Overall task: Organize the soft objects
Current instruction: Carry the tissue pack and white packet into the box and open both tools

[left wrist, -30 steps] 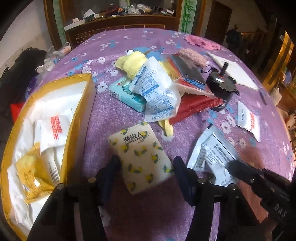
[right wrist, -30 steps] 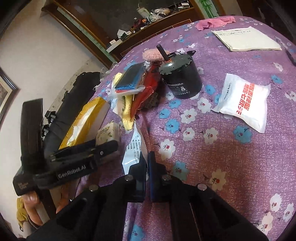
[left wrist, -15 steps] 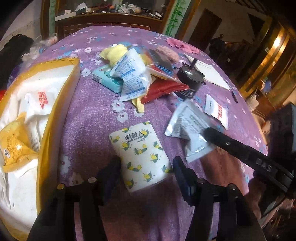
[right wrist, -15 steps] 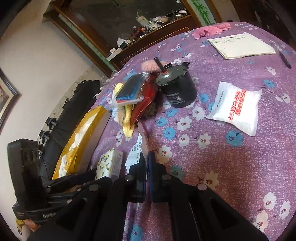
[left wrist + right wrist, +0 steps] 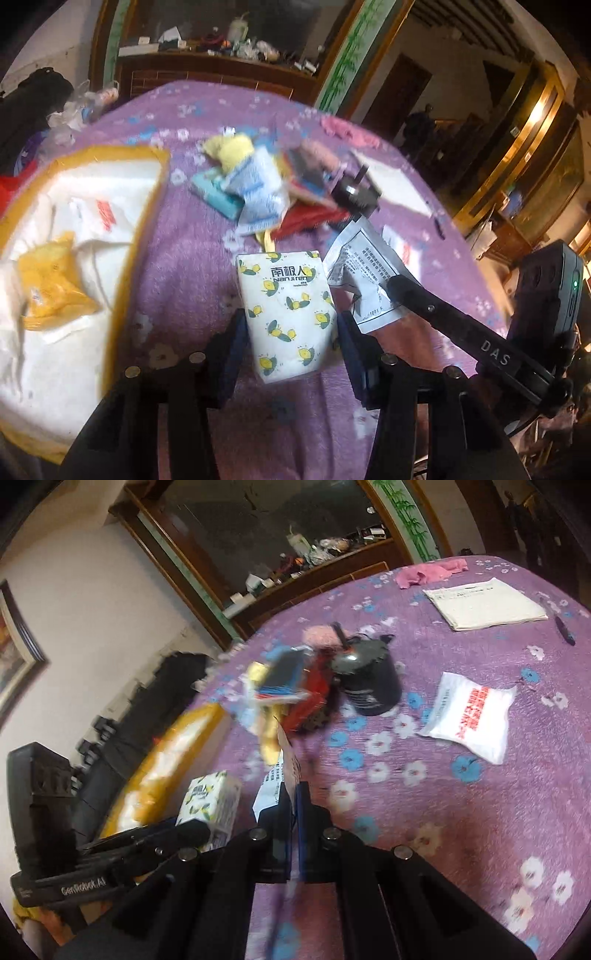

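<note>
left hand-held gripper [image 5: 291,339]: closing on soft lemon-print tissue pack [image 5: 286,314] | right hand-held gripper [image 5: 293,797]: pinching crinkly white sachet [image 5: 275,781]

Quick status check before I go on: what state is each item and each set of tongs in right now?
Left tongs: closing around the lemon-print tissue pack, lifted off the cloth.
Right tongs: shut on the white printed sachet, raised.
Yellow box: open, holding packets.
White red-lettered packet: flat on the tablecloth.
Black can: upright.
</note>
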